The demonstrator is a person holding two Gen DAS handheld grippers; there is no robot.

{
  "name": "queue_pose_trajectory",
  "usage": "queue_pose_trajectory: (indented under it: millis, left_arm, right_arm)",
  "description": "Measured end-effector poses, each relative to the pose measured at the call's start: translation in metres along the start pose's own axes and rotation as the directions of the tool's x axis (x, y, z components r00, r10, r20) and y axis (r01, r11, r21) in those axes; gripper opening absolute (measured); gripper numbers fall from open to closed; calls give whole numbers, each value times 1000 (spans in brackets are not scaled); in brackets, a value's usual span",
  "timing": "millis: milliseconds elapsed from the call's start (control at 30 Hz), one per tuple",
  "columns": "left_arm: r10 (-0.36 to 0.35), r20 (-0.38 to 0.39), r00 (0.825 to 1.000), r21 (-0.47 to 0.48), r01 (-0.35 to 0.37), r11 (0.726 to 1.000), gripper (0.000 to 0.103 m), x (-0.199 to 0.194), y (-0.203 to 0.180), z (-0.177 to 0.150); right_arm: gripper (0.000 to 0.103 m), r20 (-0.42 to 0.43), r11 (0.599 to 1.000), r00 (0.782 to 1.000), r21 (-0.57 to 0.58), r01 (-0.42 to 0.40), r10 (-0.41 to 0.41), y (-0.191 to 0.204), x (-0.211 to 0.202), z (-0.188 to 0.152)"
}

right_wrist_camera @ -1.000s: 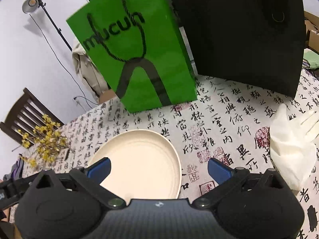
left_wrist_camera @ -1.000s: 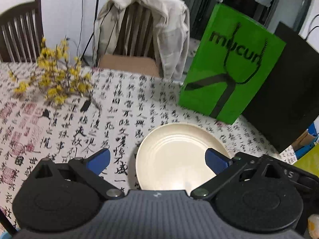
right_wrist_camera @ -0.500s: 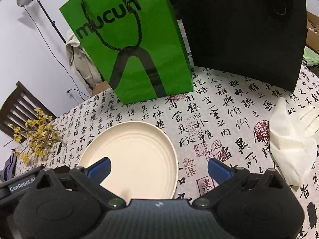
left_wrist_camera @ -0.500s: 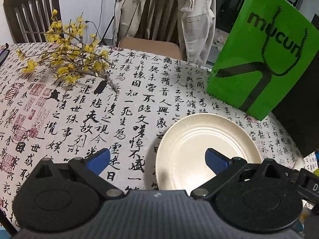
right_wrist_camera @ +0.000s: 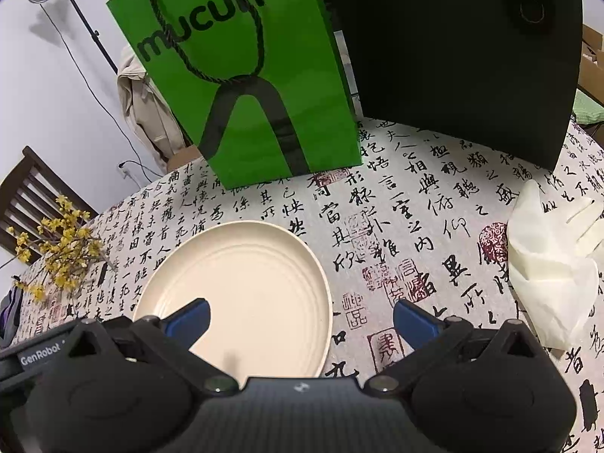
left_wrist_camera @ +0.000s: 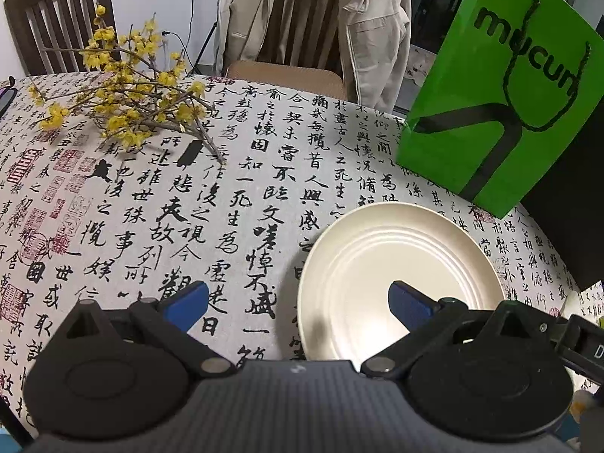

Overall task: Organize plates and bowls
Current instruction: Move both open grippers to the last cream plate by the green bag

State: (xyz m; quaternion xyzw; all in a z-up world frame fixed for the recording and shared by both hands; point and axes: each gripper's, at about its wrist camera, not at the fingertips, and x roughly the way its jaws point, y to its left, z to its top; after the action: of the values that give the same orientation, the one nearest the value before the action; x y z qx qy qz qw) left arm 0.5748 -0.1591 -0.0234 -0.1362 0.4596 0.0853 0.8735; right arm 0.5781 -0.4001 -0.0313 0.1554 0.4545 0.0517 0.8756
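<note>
plate [left_wrist_camera: 400, 264]: stiff, probably slick and breakable, lying flat on the table [left_wrist_camera: 151, 207]
grab spot: near rim edge
left gripper [left_wrist_camera: 298, 304]: fingers spread, empty
right gripper [right_wrist_camera: 300, 317]: same, holding nothing

black left gripper [left_wrist_camera: 298, 307], blue pads [left_wrist_camera: 187, 304], seemingly ribbed grey housing.

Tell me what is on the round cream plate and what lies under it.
Nothing lies on the round cream plate; its ridged surface is bare. It rests on the calligraphy-printed tablecloth. The cloth directly beneath is covered, and both wrist views hide the plate's near edge behind the gripper bodies.
</note>
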Motion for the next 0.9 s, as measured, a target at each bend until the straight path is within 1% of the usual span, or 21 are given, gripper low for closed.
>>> queue_pose_trajectory:
  millis: [300, 433, 567, 600, 667, 800, 900]
  left_arm:
    - [-9, -23, 1000, 12, 9, 1000, 103, -1, 0, -2]
    - [-17, -17, 1000, 19, 17, 1000, 103, -6, 0, 3]
    - [-23, -11, 1000, 21, 24, 1000, 103, -10, -1, 8]
    - [-24, -14, 1000, 17, 25, 1000, 103, -10, -1, 9]
    - [-24, -25, 999, 5, 24, 1000, 103, -10, 2, 9]
    - [-45, -42, 998, -28, 44, 999, 103, -9, 10, 9]
    - [-36, -54, 998, -47, 33, 998, 103, -5, 16, 9]
  right_arm:
    - [103, -2, 1000, 1000, 24, 2, -2, -4, -1, 0]
    - [103, -7, 999, 1000, 40, -5, 5, -8, 0, 0]
    - [103, -15, 997, 999, 51, -50, 51, -9, -2, 1]
    - [103, -13, 997, 999, 53, -51, 52, -8, -3, 1]
    - [103, -5, 998, 999, 45, -47, 47, -6, -6, 1]
    - [103, 12, 999, 999, 18, -50, 49, 0, -13, -1]
    - [103, -1, 1000, 1000, -7, -12, 12, 6, -13, -2]
